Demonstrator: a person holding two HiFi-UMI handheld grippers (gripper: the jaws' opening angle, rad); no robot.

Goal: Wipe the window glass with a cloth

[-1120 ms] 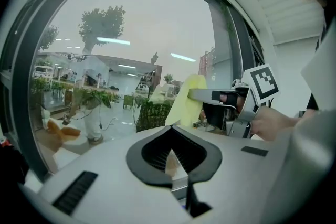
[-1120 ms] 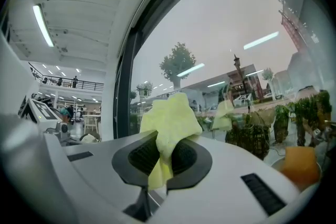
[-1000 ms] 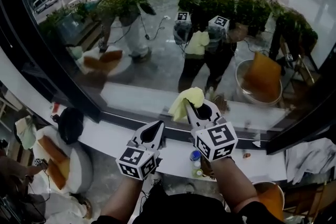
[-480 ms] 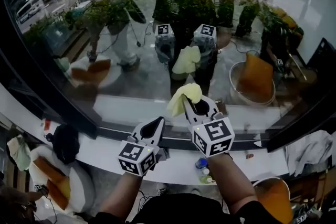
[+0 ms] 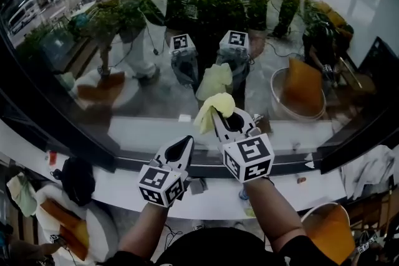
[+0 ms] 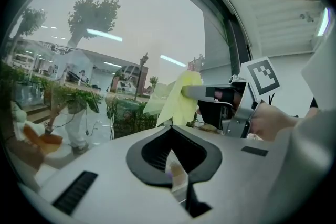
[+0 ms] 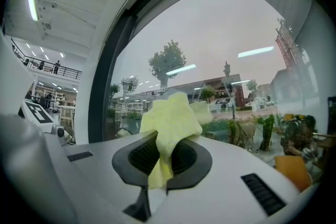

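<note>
Right tongs (image 5: 218, 116) are clamping the yellow cloth (image 5: 219, 104), holding it up close to the window glass (image 5: 112, 28); contact cannot be confirmed. Left tongs (image 5: 186, 144) are sitting pressed together, gripping nothing, just beside and lower.

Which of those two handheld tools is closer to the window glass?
The right. The right tool, clamping the yellow cloth, is held up close to the glass; the left tool sits lower, farther back.

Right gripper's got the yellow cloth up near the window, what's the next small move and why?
Probably ease the right gripper forward until the yellow cloth presses the window glass: its jaws are shut on the cloth, which seems short of its reflection.
</note>
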